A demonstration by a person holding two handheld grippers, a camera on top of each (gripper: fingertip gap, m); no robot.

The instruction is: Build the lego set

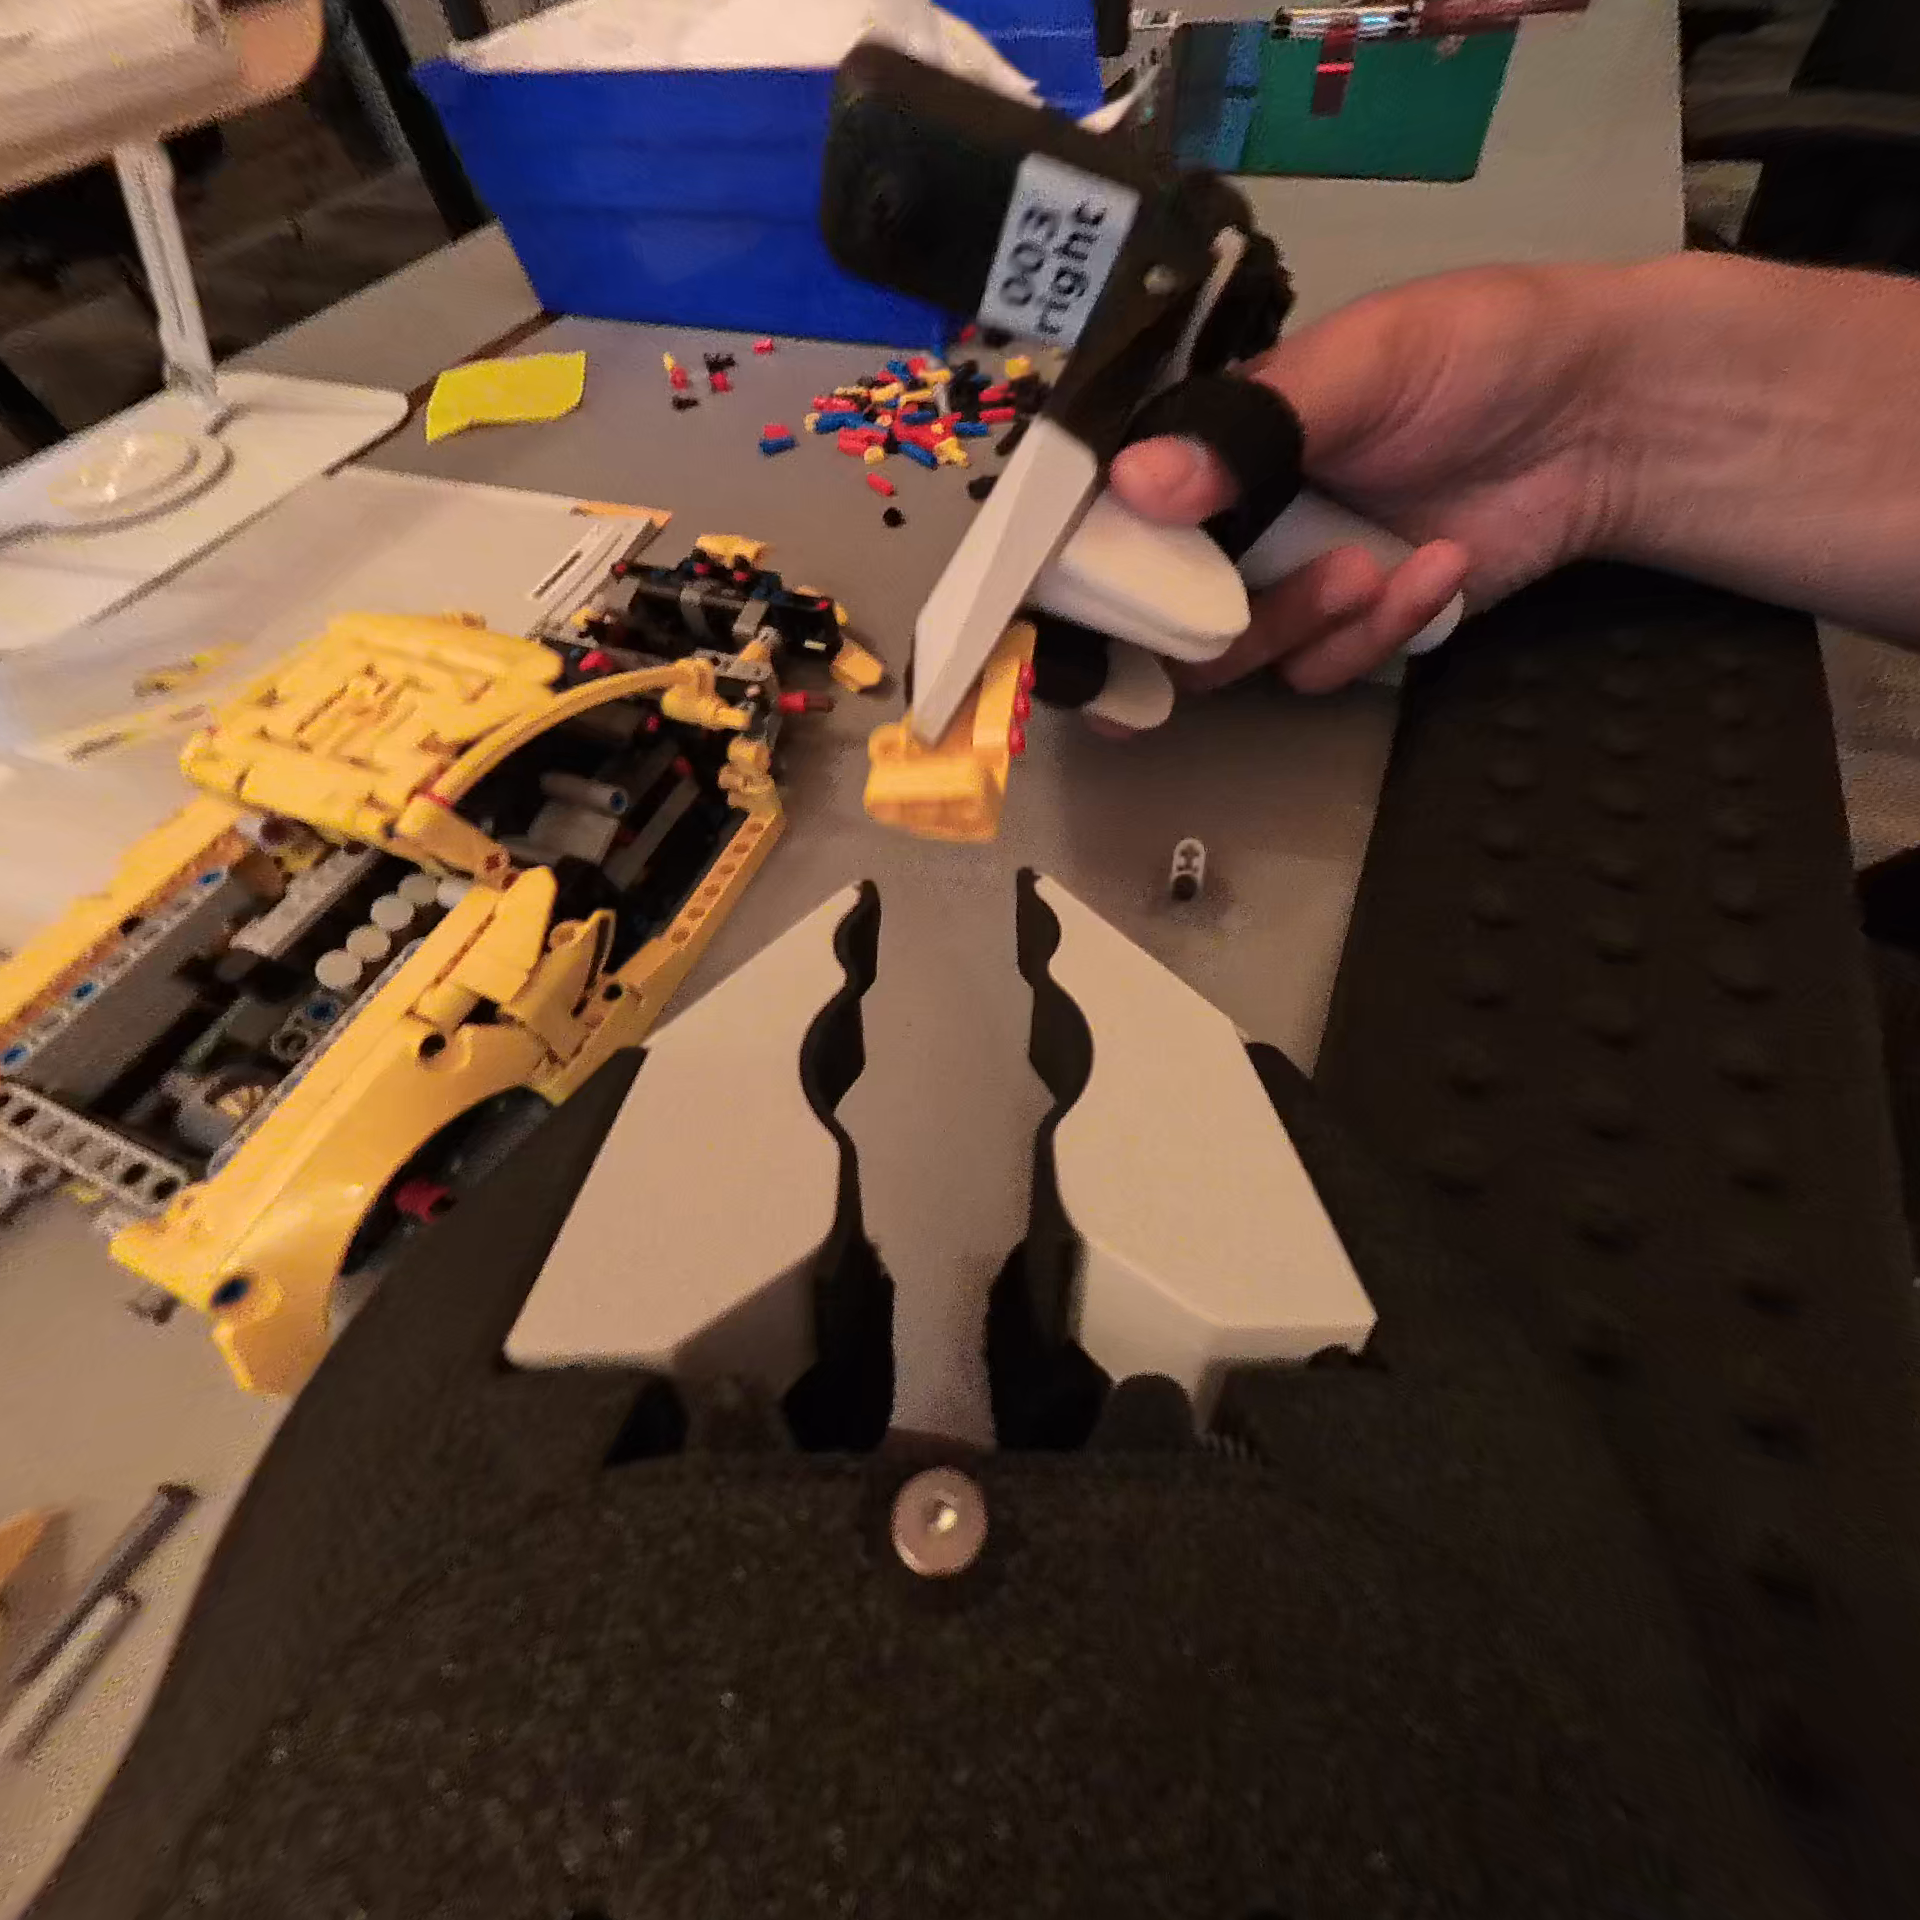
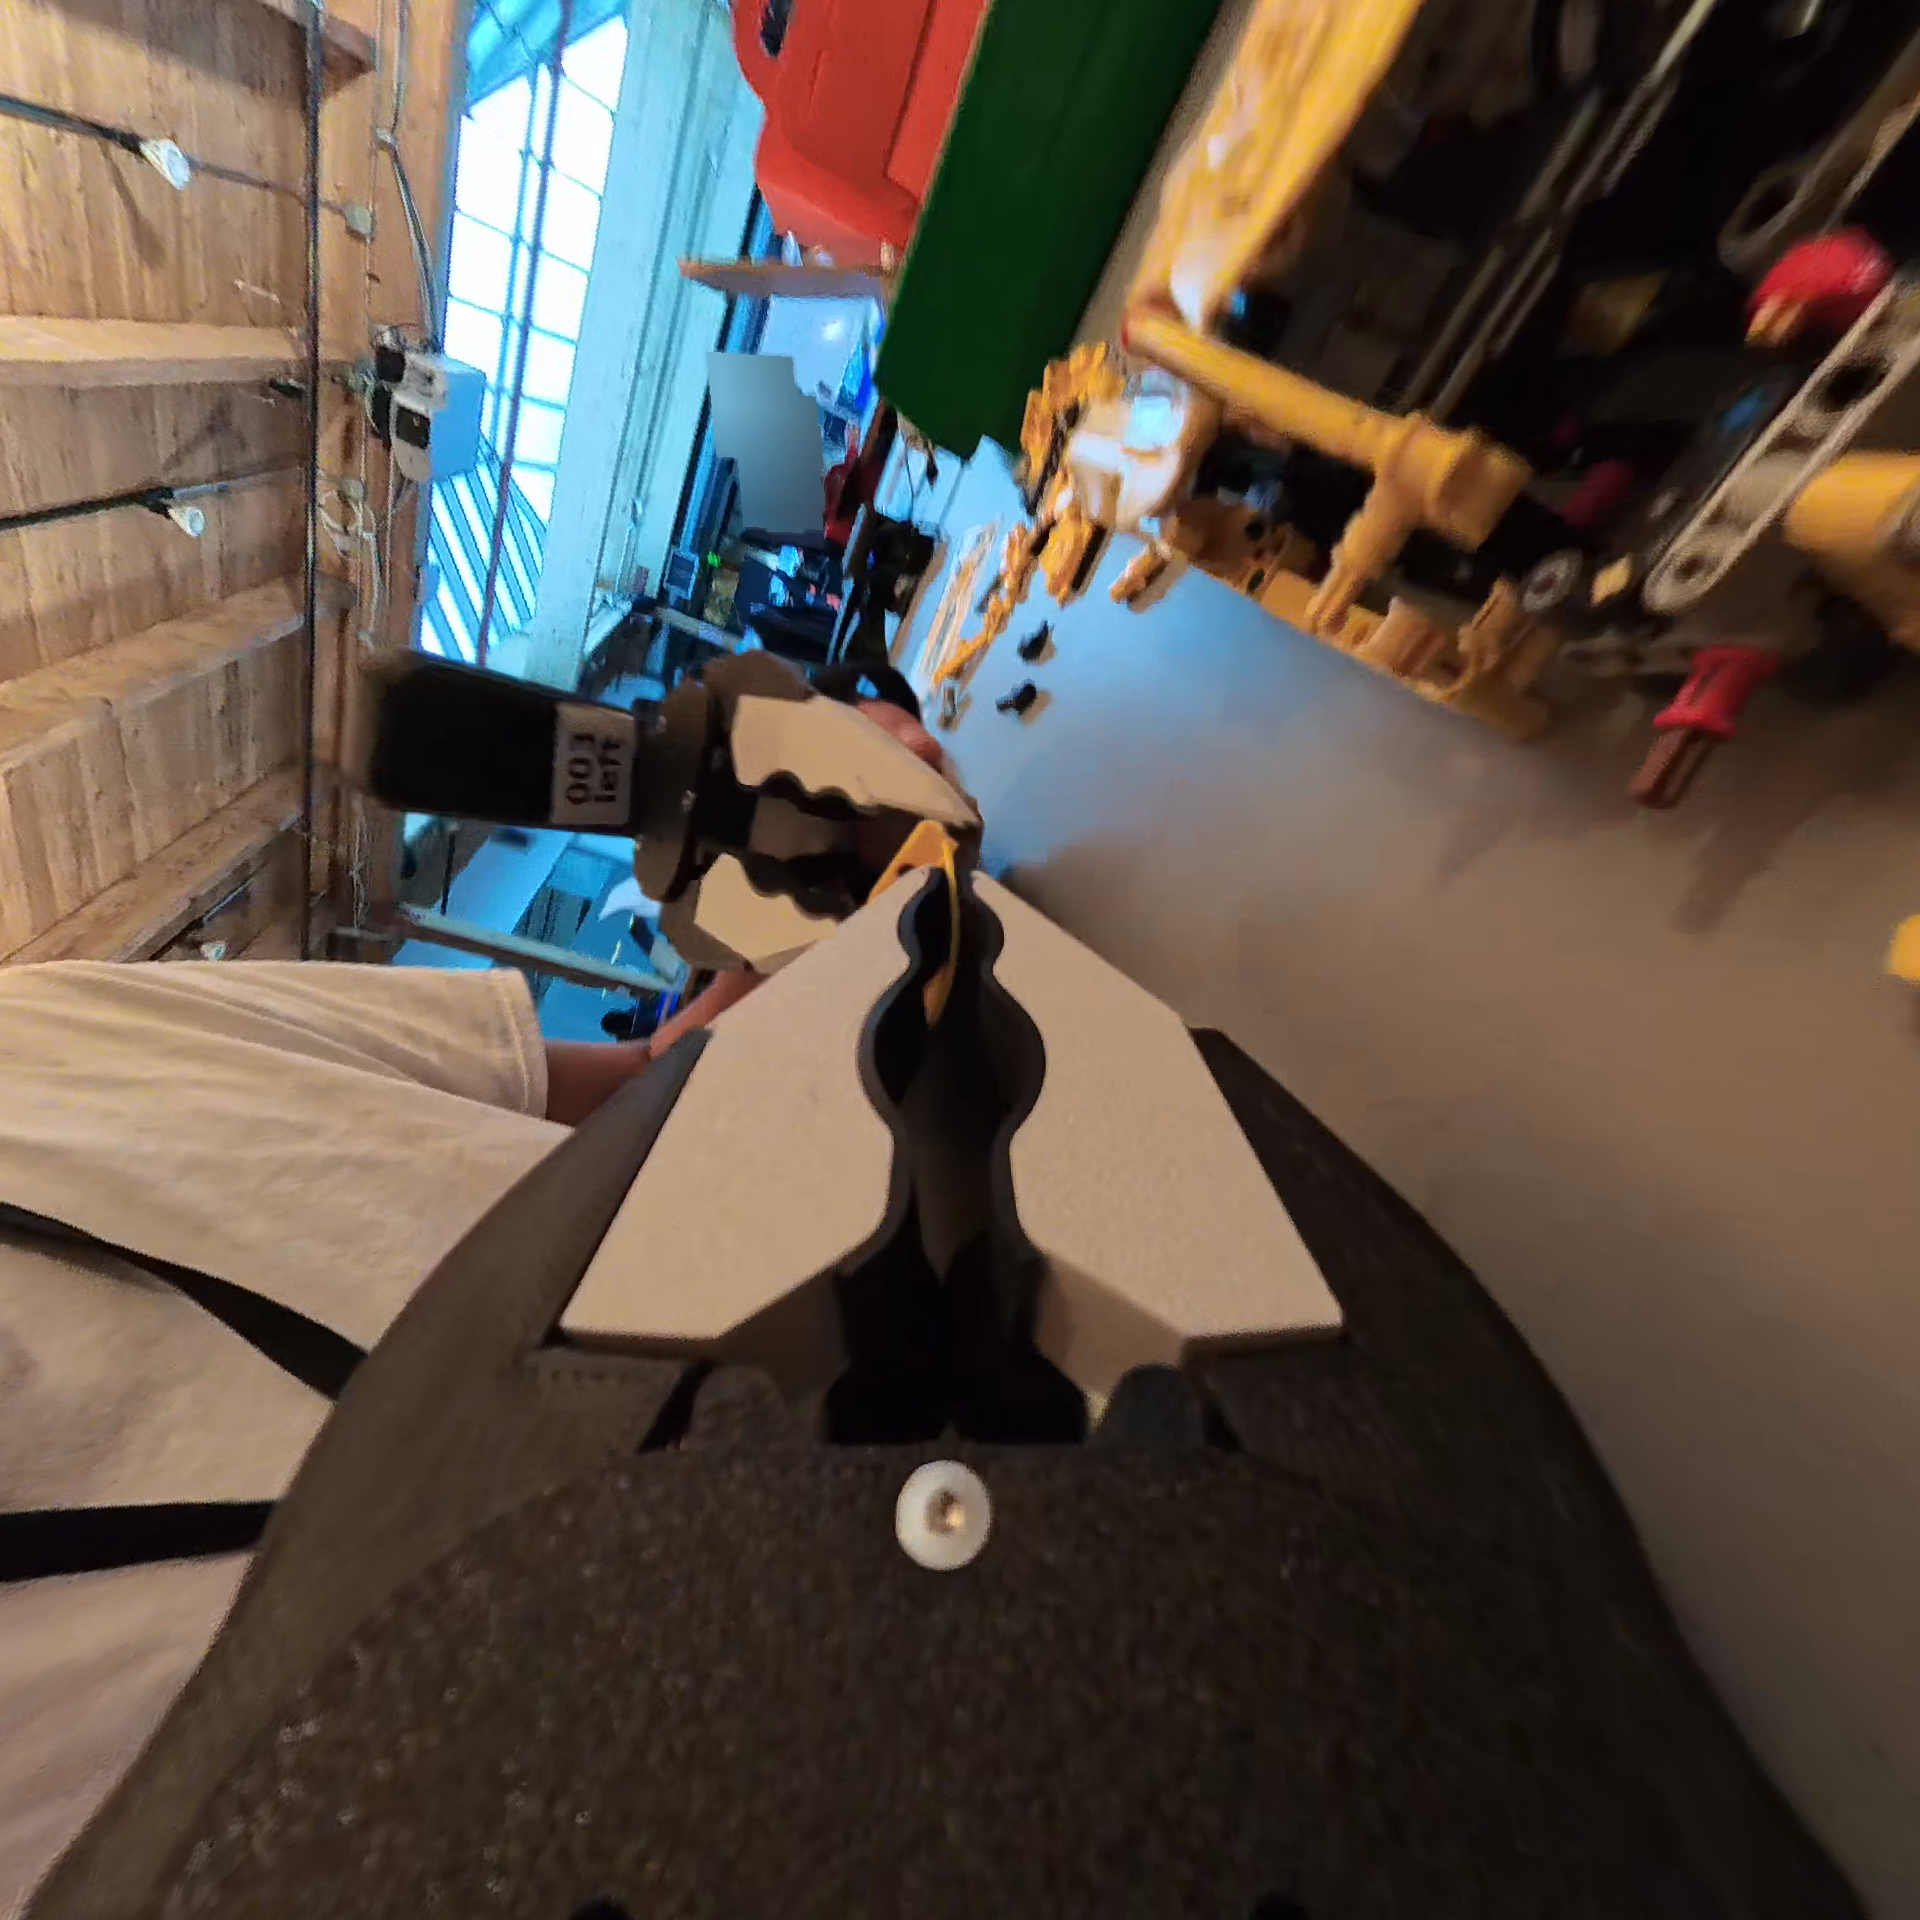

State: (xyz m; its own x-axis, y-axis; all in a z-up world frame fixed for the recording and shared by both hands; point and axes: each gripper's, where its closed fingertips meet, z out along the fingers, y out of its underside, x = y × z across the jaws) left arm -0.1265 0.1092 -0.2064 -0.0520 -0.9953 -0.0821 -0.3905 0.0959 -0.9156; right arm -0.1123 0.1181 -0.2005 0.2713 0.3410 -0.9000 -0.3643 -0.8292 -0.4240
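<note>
The left gripper [image 1: 945, 883] hovers low over the grey table [image 1: 1122, 790] with its two pale fingers spread apart and nothing between them. Just ahead of it, the right gripper [image 1: 925, 727], held in a person's hand [image 1: 1382, 499], points steeply down and pinches a small yellow sub-assembly [image 1: 940, 774] with red pins along one edge; in the right wrist view a yellow sliver of that piece [image 2: 940, 935] sits clamped between the nearly closed fingertips. The sub-assembly's lower end rests on or just above the table; which one cannot be told. To its left lies the partly built yellow lego car [image 1: 416, 883], its black and grey insides exposed, resting on the table apart from the held piece. Farther back, a scatter of small red, blue, yellow and black loose pieces [image 1: 914, 416] lies in front of a blue bin [image 1: 665, 197]. A single small grey connector [image 1: 1188, 868] stands alone beside the left gripper's right finger.
</note>
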